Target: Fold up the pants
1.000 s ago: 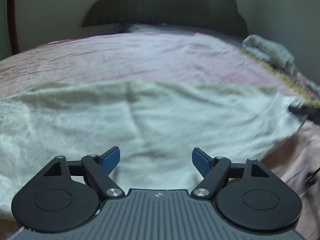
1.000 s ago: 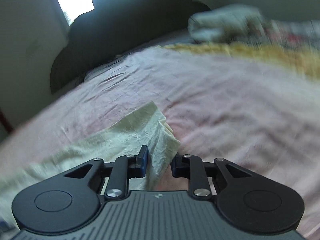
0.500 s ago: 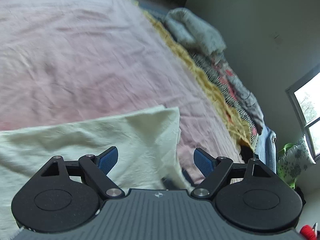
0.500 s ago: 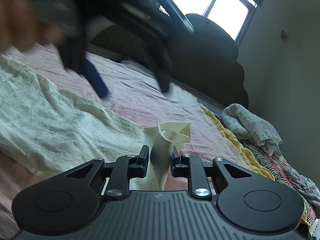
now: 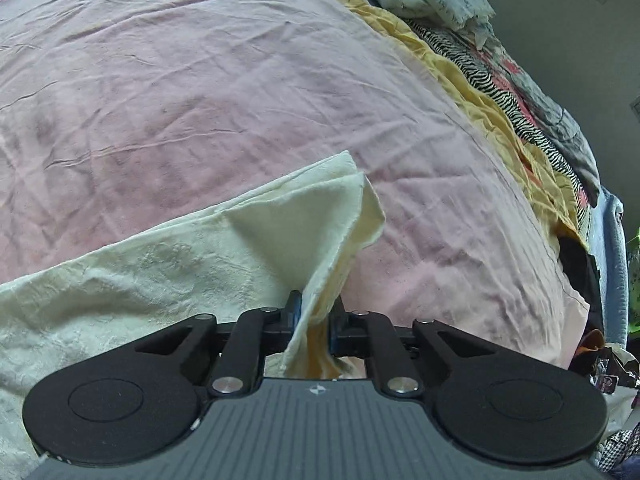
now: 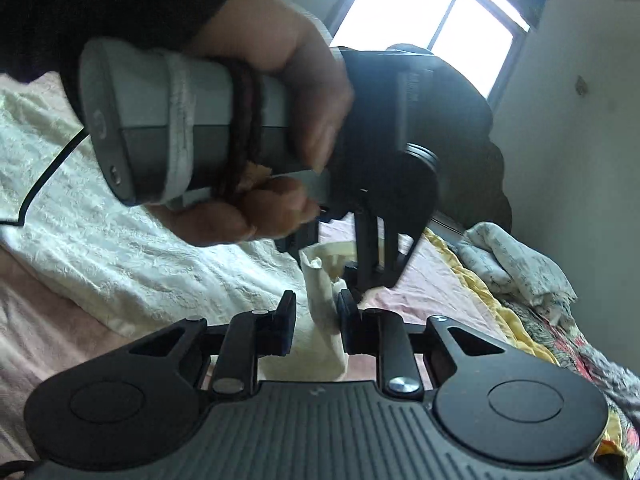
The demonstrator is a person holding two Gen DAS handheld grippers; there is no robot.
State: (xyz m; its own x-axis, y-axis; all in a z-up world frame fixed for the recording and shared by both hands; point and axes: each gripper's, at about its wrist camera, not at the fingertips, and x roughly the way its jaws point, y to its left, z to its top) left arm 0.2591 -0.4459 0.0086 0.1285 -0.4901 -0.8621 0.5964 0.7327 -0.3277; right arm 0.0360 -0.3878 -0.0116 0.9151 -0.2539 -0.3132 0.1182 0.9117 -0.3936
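Cream-coloured pants (image 5: 168,264) lie spread on a pink bedsheet (image 5: 200,80). In the left wrist view my left gripper (image 5: 314,312) is shut on a raised corner of the pants. In the right wrist view my right gripper (image 6: 314,318) has its jaws slightly apart around the same corner of the pants (image 6: 320,304); the cloth touches the right pad only. The left gripper, held in a hand (image 6: 256,128), hangs just above and ahead of it, pinching the cloth.
A yellow blanket edge (image 5: 472,80), zebra-patterned cloth (image 5: 504,92) and a pale bundle (image 6: 516,260) lie along the bed's right side. A dark headboard (image 6: 480,152) and a bright window (image 6: 432,12) stand behind. A black cable (image 6: 44,184) trails at the left.
My left gripper has swung over to the pants corner and shut on it. My right gripper's jaws have loosened around that corner.
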